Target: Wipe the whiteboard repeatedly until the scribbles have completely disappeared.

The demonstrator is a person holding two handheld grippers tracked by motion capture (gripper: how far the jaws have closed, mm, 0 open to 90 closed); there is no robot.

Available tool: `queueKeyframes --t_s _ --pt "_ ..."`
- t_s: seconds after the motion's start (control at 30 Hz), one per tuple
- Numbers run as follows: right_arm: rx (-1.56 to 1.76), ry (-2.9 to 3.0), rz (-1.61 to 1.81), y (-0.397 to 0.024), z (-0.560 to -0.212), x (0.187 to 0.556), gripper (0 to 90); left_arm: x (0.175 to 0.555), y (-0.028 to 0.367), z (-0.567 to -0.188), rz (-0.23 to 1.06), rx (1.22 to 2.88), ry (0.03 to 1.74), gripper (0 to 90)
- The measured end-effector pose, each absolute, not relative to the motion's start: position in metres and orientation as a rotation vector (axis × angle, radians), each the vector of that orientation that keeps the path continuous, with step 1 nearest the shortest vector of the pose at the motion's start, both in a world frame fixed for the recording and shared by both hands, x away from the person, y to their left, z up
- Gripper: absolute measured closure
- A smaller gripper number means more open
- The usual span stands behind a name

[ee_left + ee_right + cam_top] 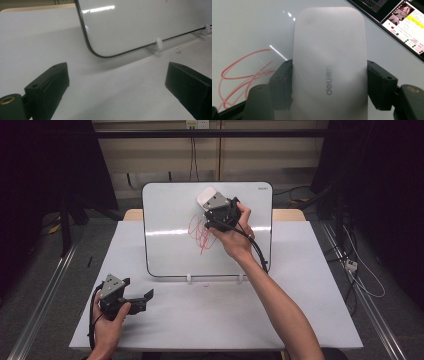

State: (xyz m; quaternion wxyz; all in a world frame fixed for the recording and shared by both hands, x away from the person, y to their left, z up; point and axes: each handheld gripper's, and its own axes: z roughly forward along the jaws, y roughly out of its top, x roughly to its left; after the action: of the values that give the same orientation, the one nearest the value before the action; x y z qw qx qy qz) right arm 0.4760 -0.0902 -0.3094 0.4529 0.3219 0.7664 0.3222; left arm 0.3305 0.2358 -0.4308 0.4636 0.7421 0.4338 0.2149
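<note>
A whiteboard [170,245] stands tilted on two white feet at the back of the table, with red scribbles [200,231] near its middle. My right gripper [216,205] is up against the board just above the scribbles, shut on a white eraser [329,62] whose end pokes out [205,195]. In the right gripper view the jaws press both long sides of the eraser, and the red lines [239,75] lie to its left. My left gripper [142,296] rests low at the front left of the table, open, with nothing between its fingers [47,87].
The board's lower left corner [96,51] and a white foot [158,43] lie ahead of the left gripper. The white table [210,315] has free room in front of the board. A cable [260,252] trails from the right gripper down the board.
</note>
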Motion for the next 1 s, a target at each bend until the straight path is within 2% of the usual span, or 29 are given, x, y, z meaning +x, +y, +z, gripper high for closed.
queueKeyframes --t_s 1.0 --pt "0.73 1.928 0.788 -0.067 -0.333 0.46 31.6 0.331 0.235 -0.432 0.532 1.827 1.065 5.2"
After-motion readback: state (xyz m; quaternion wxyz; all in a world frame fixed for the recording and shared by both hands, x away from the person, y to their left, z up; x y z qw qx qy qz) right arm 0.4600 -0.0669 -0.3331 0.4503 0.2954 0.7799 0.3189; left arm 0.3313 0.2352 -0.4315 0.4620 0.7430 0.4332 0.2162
